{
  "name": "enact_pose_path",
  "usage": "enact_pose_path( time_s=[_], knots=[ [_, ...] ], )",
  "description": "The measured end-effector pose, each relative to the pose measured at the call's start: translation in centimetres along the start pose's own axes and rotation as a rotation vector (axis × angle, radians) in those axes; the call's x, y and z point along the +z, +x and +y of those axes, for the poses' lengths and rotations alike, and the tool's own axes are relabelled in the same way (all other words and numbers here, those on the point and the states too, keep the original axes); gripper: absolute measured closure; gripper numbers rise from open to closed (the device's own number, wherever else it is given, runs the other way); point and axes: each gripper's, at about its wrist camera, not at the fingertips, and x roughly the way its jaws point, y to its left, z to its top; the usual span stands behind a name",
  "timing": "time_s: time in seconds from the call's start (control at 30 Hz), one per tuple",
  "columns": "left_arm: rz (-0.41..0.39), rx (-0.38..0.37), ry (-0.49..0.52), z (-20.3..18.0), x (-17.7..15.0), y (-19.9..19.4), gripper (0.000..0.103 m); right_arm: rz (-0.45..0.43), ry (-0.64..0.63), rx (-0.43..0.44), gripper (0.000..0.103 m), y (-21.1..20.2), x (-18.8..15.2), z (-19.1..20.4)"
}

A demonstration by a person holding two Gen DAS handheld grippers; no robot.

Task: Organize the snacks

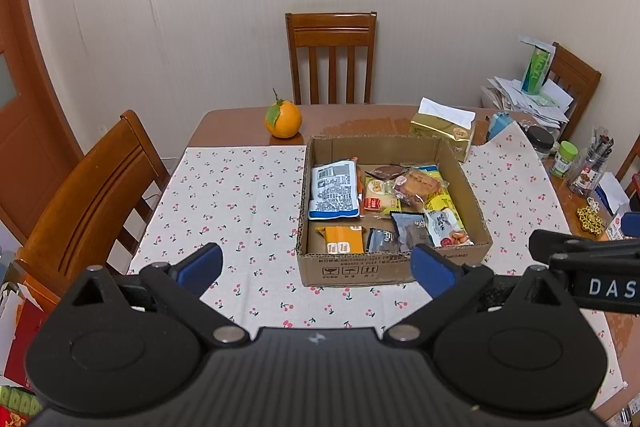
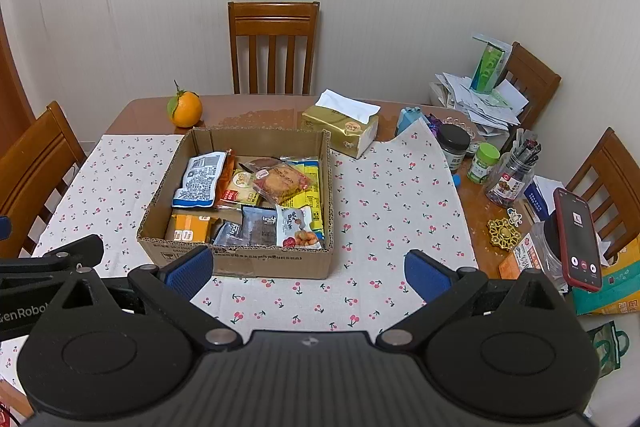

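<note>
Your left gripper (image 1: 316, 267) and right gripper (image 2: 308, 269) both hang spread wide and empty above the near edge of the cherry-print cloth (image 2: 384, 195). The snack packets (image 2: 248, 199) lie inside the cardboard box (image 2: 280, 263) mid-table, an orange (image 2: 185, 109) beyond its far-left corner

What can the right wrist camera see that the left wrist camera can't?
Only the right wrist view shows the red phone standing at the table's right edge. Only the left wrist view shows the wooden door at far left. Both show the cardboard box of snacks, the orange, the tissue pack, and both open grippers, the left gripper and the right gripper.
</note>
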Motion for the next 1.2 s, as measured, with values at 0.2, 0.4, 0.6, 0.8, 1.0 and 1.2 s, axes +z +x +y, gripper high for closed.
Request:
enact_pose_path(
  time_s=[0.2, 0.4, 0.6, 0.8, 1.0, 1.2],
  knots=[
    [0.000, 0.002, 0.002, -0.07, 0.03, -0.03, 0.003, -0.001, -0.001, 0.002, 0.000, -0.02, 0.01, -0.03],
    [0.000, 0.005, 0.003, -0.14, 0.02, -0.01, 0.003, -0.001, 0.000, 0.003, 0.000, 0.03, -0.01, -0.11],
    [0.003, 0.006, 0.001, -0.22, 0.00, 0.03, 0.003, 0.000, 0.001, 0.002, 0.000, 0.08, 0.04, -0.18],
    [0.003, 0.008, 0.003, -0.38, 0.10, 0.09, 0.003, -0.001, 0.001, 0.004, 0.000, 0.08, 0.02, -0.20],
    [0.008, 0.009, 0.003, -0.56, 0.03, 0.17, 0.003, -0.001, 0.002, 0.005, 0.000, 0.07, -0.04, -0.24],
    [0.008, 0.009, -0.001, -0.59, 0.00, 0.13, 0.003, 0.000, 0.003, 0.005, 0.000, 0.15, -0.01, -0.28]
  ],
)
